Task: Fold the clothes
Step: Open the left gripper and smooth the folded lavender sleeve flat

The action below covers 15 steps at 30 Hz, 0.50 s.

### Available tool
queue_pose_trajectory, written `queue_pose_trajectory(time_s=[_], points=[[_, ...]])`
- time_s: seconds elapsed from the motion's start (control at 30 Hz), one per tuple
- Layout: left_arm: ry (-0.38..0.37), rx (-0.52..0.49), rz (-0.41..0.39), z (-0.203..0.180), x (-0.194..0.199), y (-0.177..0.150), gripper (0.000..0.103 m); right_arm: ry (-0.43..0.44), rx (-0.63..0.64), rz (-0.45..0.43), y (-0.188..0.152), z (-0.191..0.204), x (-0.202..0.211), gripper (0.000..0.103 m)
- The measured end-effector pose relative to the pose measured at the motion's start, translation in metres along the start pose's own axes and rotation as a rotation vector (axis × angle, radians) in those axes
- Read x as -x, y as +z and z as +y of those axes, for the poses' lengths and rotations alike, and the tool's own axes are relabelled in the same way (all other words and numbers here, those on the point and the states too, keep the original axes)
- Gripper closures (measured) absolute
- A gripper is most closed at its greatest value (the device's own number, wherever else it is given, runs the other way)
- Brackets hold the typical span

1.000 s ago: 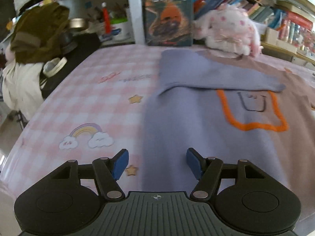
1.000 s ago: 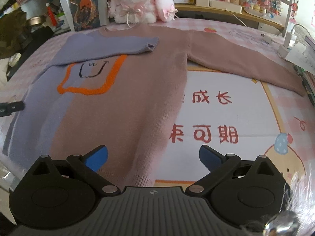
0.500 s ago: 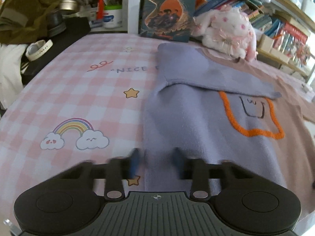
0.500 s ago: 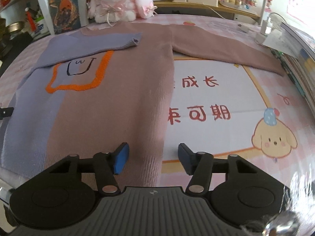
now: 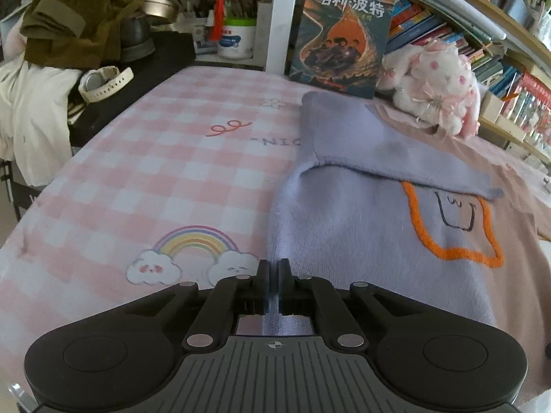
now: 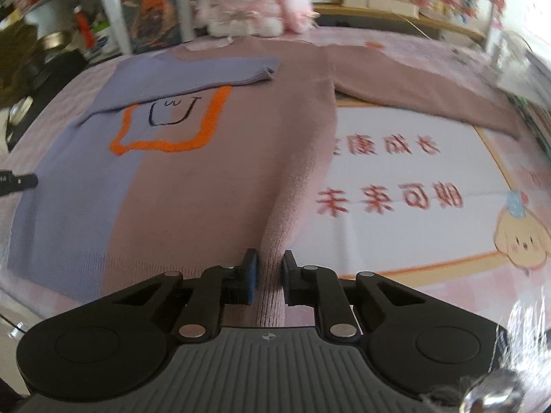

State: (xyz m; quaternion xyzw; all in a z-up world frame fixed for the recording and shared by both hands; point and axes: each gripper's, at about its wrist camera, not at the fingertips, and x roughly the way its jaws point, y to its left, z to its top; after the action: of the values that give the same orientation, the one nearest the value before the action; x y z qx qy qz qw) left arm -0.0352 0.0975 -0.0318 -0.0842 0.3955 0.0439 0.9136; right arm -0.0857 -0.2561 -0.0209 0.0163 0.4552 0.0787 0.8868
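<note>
A lilac and dusty-pink sweater with an orange outlined patch lies flat on the pink checked cloth. Its lilac sleeve is folded across the chest; the pink sleeve stretches out to the right. My left gripper is shut on the lilac bottom-left hem corner. My right gripper is shut on the pink bottom-right hem, which bunches into a raised ridge between the jaws. The left gripper's tip shows in the right wrist view.
A plush bunny and a book stand behind the sweater's collar. Shelves with books run along the back. A dark cloth pile and a watch lie at the left edge. A printed mat lies right of the sweater.
Both grippers have moved down to the sweater's bottom hem and closed on it, left on the lilac corner, right on the pink corner. The pink edge has bunched up.
</note>
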Motion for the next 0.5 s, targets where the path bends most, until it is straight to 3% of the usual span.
queue_pose_trajectory(time_s=[0.4, 0.47, 0.5], points=[[0.007, -0.051, 0.000, 0.001, 0.003, 0.001, 0.092, -0.018, -0.007, -0.002, 0.004, 0.011, -0.005, 0.088], [0.018, -0.066, -0.009, -0.002, 0.013, 0.003, 0.079, -0.033, -0.016, -0.004, 0.005, 0.011, -0.002, 0.078], [0.018, -0.074, -0.021, -0.003, 0.019, 0.002, 0.075, -0.039, -0.023, -0.017, 0.005, 0.011, 0.002, 0.059]])
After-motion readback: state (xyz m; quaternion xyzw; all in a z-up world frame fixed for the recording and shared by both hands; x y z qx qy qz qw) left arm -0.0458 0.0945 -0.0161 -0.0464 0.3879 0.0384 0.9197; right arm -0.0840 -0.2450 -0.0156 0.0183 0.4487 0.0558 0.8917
